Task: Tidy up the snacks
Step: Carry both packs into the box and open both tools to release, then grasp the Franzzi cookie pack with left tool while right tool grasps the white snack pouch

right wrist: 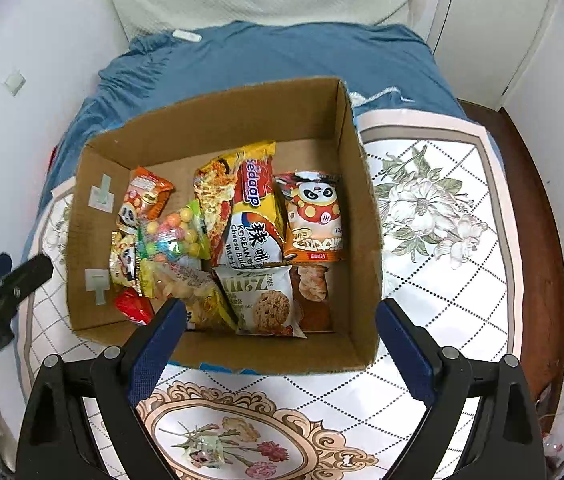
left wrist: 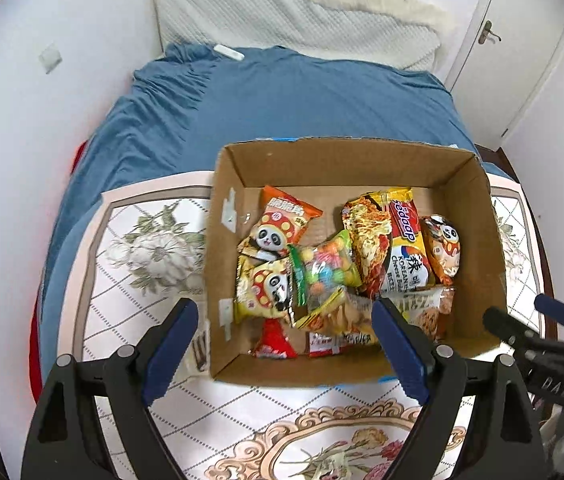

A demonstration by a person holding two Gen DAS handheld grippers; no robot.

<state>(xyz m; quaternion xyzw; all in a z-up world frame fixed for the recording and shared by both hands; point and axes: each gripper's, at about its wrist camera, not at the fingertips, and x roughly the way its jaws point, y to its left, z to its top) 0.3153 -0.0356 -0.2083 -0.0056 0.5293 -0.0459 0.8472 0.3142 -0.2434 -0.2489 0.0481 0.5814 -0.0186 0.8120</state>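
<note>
An open cardboard box (left wrist: 333,164) (right wrist: 218,116) stands on a floral table and holds several snack packs. Among them are a yellow Sedaap noodle pack (left wrist: 401,240) (right wrist: 254,204), panda-print bags (left wrist: 278,228) (right wrist: 313,216), a clear bag of coloured balls (left wrist: 323,264) (right wrist: 174,232) and a cookie pack (right wrist: 266,300). My left gripper (left wrist: 285,344) hangs open above the box's near edge with nothing between its blue pads. My right gripper (right wrist: 282,344) is likewise open and empty above the near wall. Each gripper shows at the side of the other's view.
The floral table top (right wrist: 441,208) (left wrist: 134,248) carries the box. Behind it lies a bed with a blue cover (left wrist: 282,96) and a white quilted pillow (left wrist: 289,16). A white door (right wrist: 493,20) stands at the right, with dark wooden floor (right wrist: 529,184) below it.
</note>
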